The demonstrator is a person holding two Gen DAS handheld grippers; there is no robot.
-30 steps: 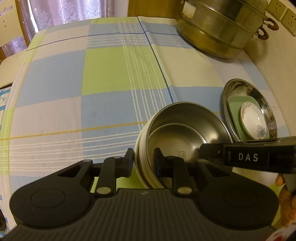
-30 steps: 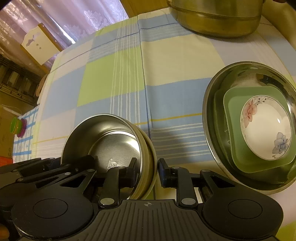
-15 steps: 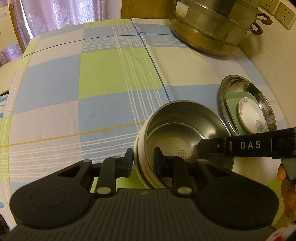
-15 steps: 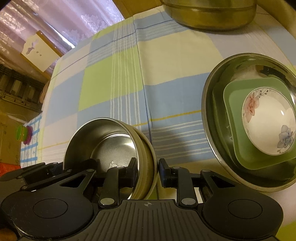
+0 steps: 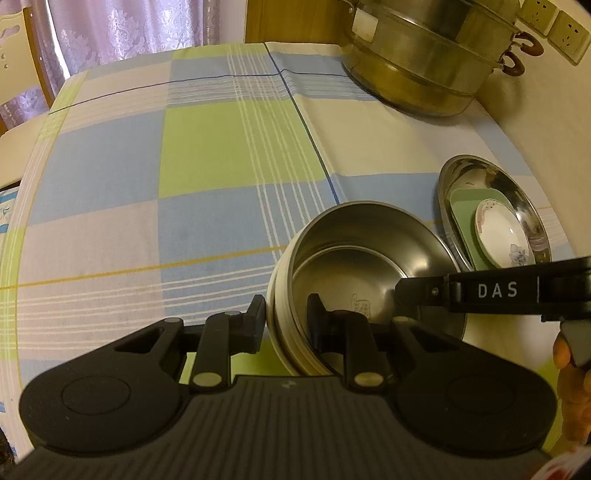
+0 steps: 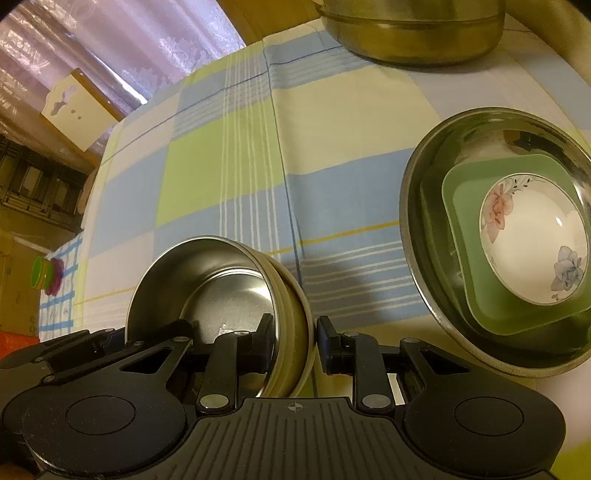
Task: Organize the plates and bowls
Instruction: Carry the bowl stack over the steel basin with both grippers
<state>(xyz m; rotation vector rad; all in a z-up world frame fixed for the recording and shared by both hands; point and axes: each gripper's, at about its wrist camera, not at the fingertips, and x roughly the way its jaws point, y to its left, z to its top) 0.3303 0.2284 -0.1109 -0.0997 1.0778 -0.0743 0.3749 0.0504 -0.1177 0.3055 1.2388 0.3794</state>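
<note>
A steel bowl with a cream outer wall (image 5: 354,258) (image 6: 207,280) hangs above the checked tablecloth, held by both grippers. My left gripper (image 5: 286,317) is shut on its near left rim, one finger inside and one outside. My right gripper (image 6: 293,332) is shut on its right rim; it also shows in the left wrist view (image 5: 480,291). To the right a large steel dish (image 6: 417,229) (image 5: 447,184) holds a green square plate (image 6: 465,236) (image 5: 463,214) with a white flowered bowl (image 6: 532,236) (image 5: 498,236) on it.
A big stacked steel steamer pot (image 5: 424,55) (image 6: 413,33) stands at the back right by the wall. The checked cloth (image 5: 203,166) covers the table. A chair back (image 6: 77,110) and curtains lie beyond the far edge.
Both grippers have carried the steel bowl upward and slightly back; the table and the stacked dish look farther away. Both grips are unchanged.
</note>
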